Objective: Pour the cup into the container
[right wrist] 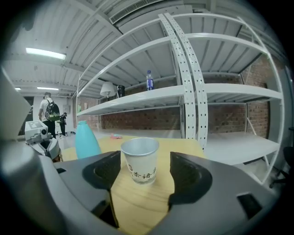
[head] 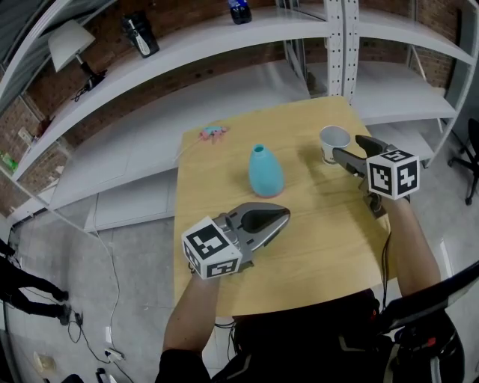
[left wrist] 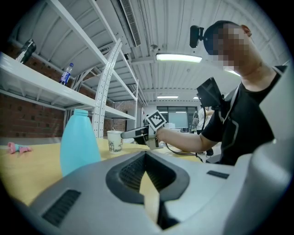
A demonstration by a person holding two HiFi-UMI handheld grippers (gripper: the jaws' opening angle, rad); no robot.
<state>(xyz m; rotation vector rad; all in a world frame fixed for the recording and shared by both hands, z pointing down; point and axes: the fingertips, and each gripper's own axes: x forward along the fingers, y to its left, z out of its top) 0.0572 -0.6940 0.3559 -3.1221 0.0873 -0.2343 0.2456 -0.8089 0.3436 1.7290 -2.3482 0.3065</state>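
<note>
A white paper cup point(head: 334, 142) with dark print stands upright near the far right corner of the wooden table point(head: 314, 247). My right gripper point(head: 346, 147) is open, one jaw on each side of the cup point(right wrist: 140, 159), with a gap on both sides. The container, a light blue bottle point(head: 265, 172) with an open neck, stands mid-table, left of the cup. My left gripper point(head: 283, 215) hovers just in front of the bottle point(left wrist: 79, 140), jaws shut with nothing in them. From the left gripper view the cup point(left wrist: 115, 140) appears beyond the bottle.
A small pink object point(head: 213, 133) lies at the table's far left edge. White metal shelving point(head: 224, 45) rises behind the table, carrying a lamp point(head: 71, 41), a black item point(head: 140, 34) and a dark bottle point(head: 239, 10). The floor drops off left of the table.
</note>
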